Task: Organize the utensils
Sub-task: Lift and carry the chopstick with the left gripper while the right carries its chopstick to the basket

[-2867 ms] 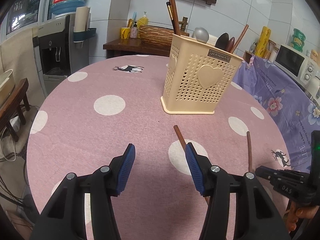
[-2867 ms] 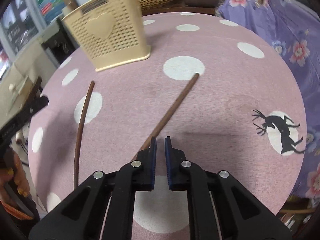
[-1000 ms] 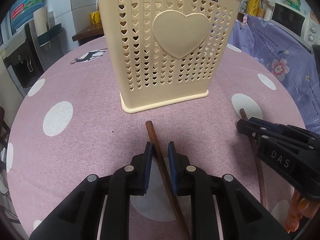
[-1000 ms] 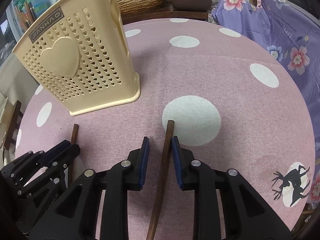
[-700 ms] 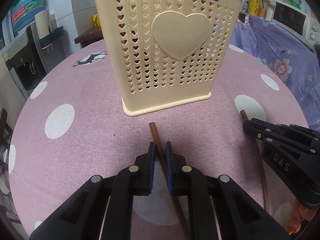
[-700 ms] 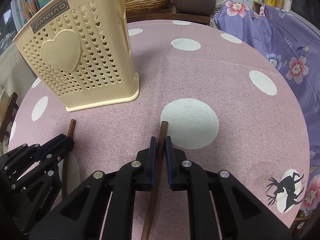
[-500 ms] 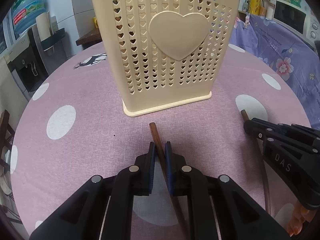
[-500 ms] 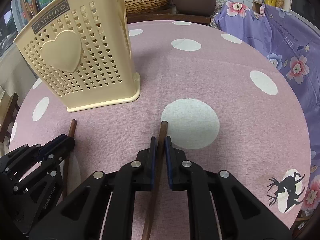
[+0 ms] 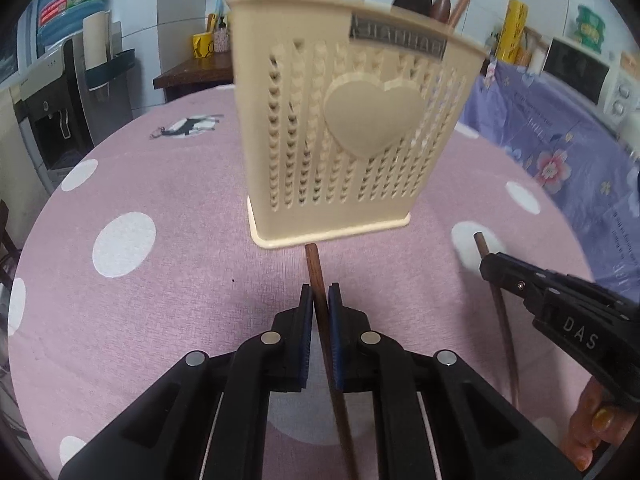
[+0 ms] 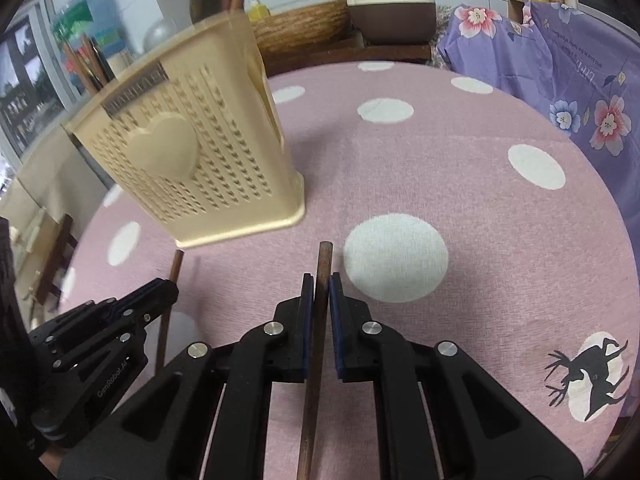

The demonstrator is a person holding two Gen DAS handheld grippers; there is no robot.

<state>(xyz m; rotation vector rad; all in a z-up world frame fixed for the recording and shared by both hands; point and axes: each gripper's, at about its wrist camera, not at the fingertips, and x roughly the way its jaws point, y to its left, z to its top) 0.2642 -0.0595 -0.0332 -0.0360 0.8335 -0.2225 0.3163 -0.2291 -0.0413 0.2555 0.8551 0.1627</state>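
Observation:
A cream perforated utensil holder [image 9: 352,136] with a heart on its face stands on the pink dotted tablecloth, with spoons and chopsticks sticking out of its top. It also shows in the right wrist view [image 10: 192,168]. My left gripper [image 9: 319,300] is shut on a brown chopstick [image 9: 314,268], its tip near the holder's base. My right gripper [image 10: 319,288] is shut on a second brown chopstick [image 10: 323,260]. The right gripper [image 9: 560,304] shows in the left wrist view with its chopstick. The left gripper [image 10: 120,316] shows in the right wrist view.
A round table with a pink white-dotted cloth [image 9: 124,240] carries everything. A purple floral cloth [image 10: 560,64] covers furniture to the right. A water dispenser [image 9: 60,92] stands at the left, a microwave [image 9: 580,72] at the far right, a wicker basket [image 10: 300,28] behind the holder.
Both grippers closed on their chopsticks and have now lifted them off the cloth. The views have risen and tilted, with the holder blurred by motion.

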